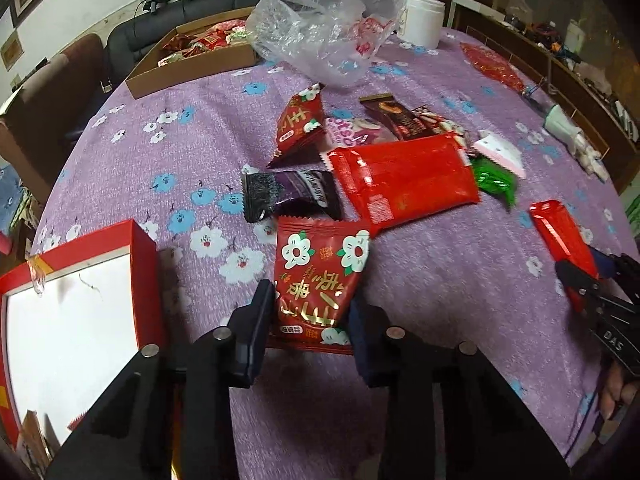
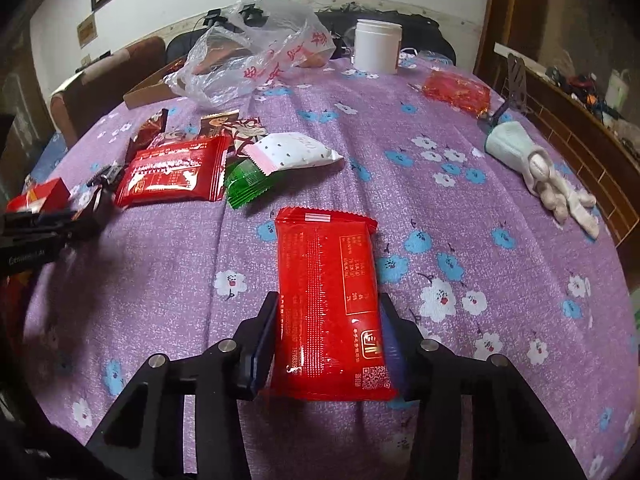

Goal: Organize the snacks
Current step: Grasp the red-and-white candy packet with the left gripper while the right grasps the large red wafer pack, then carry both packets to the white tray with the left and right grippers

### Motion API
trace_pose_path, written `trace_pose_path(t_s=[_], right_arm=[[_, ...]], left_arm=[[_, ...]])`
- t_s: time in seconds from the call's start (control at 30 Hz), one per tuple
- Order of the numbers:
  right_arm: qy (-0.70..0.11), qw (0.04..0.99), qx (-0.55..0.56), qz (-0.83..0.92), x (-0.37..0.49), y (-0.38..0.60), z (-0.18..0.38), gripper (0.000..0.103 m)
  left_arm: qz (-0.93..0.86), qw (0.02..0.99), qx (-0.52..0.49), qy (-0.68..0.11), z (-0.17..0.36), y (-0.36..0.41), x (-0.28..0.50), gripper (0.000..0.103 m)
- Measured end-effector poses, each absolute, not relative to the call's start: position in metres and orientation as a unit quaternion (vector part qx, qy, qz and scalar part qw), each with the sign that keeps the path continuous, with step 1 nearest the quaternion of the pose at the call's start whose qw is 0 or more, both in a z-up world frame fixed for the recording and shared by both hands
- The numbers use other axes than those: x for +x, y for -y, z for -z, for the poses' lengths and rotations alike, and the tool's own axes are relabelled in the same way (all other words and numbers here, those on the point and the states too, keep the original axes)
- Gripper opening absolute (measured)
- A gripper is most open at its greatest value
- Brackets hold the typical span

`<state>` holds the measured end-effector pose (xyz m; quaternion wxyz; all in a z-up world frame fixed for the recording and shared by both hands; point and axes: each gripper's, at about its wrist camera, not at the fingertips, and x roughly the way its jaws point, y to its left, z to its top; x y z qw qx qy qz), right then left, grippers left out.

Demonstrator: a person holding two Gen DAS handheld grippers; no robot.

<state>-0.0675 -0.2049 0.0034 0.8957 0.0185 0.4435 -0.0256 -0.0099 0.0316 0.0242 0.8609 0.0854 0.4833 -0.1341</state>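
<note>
My left gripper (image 1: 312, 308) is shut on a red snack packet with white flowers (image 1: 320, 264), pinching its lower end just above the purple cloth. An open red box with a white inside (image 1: 136, 248) lies to its left. My right gripper (image 2: 328, 320) is shut on a plain red snack packet (image 2: 326, 280), its pads against the packet's two long sides. From the left wrist view this gripper (image 1: 588, 280) shows at the right edge with that packet (image 1: 560, 236). More snacks lie in a heap: a large red packet (image 1: 404, 180), a dark purple one (image 1: 292, 196), a green one (image 1: 494, 180).
A cardboard box with snacks (image 1: 192, 68) stands at the table's far left. A crumpled clear plastic bag (image 1: 312, 28) and a white jar (image 1: 422, 20) are at the back. A pale bundle (image 2: 532, 160) and a red foil pack (image 2: 456, 90) lie at the right.
</note>
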Motion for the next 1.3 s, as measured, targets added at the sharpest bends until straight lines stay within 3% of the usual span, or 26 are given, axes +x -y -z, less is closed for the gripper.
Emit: trace_pose_path(t_s=[0.6, 0.97, 1.3], right_arm=[[-0.473, 0.867, 0.134, -0.080, -0.082, 0.197, -0.013, 0.047], [-0.460, 0.872, 0.104, -0.132, -0.083, 0.147, -0.035, 0.047], [-0.455, 0.867, 0.062, -0.193, -0.082, 0.082, -0.042, 0.047]], left_arm=[[0.187, 0.866, 0.026, -0.462, -0.050, -0.048, -0.070, 0.031], [0.139, 0.903, 0.000, -0.406, -0.081, -0.099, -0.123, 0.031], [0.043, 0.919, -0.021, -0.391, -0.079, -0.159, -0.138, 0.031]])
